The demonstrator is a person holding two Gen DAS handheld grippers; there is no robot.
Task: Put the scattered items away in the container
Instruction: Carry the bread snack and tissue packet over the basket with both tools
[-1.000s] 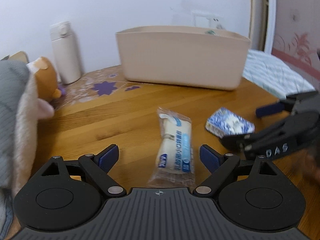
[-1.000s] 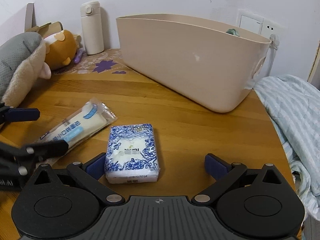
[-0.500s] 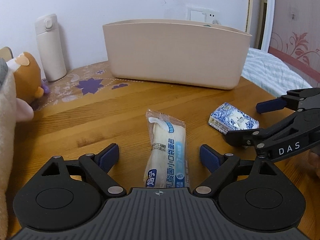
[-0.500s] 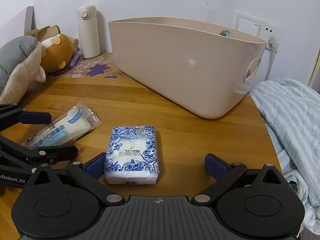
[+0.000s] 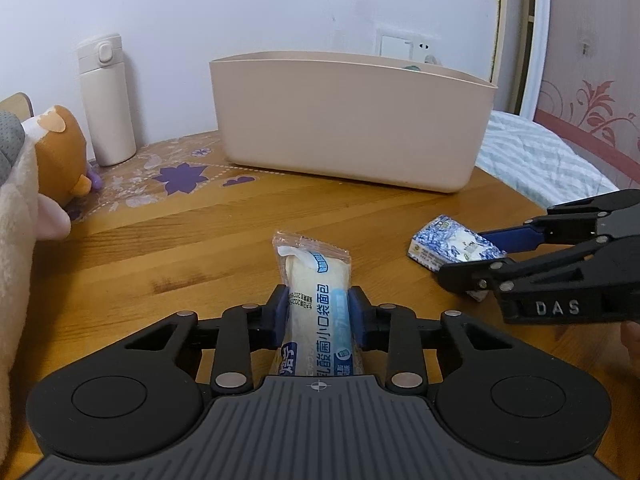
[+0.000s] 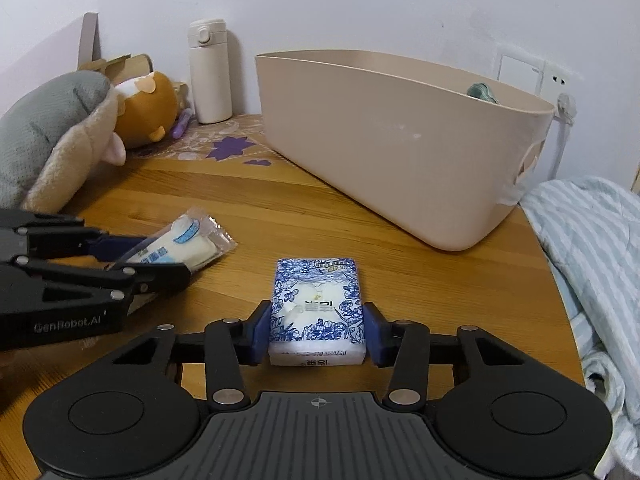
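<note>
table (image 5: pixel 168 248): round, wooden; bears all below.
bin (image 5: pixel 352 128): beige, upright at the far edge, near the wall.
plush (image 6: pixel 48 140): grey and cream, lying at the left edge.
left gripper (image 5: pixel 318 312): angled down toward the table; jaws have just been closing, blue pads now pressing both sides of the bread (image 5: pixel 316 300), a clear packet lying on the wood short of the bin.
right gripper (image 6: pixel 318 332): angled down likewise, jaws just closing, clamped on the tissues (image 6: pixel 318 304), a blue-patterned pack flat on the table, right of the bread.
</note>
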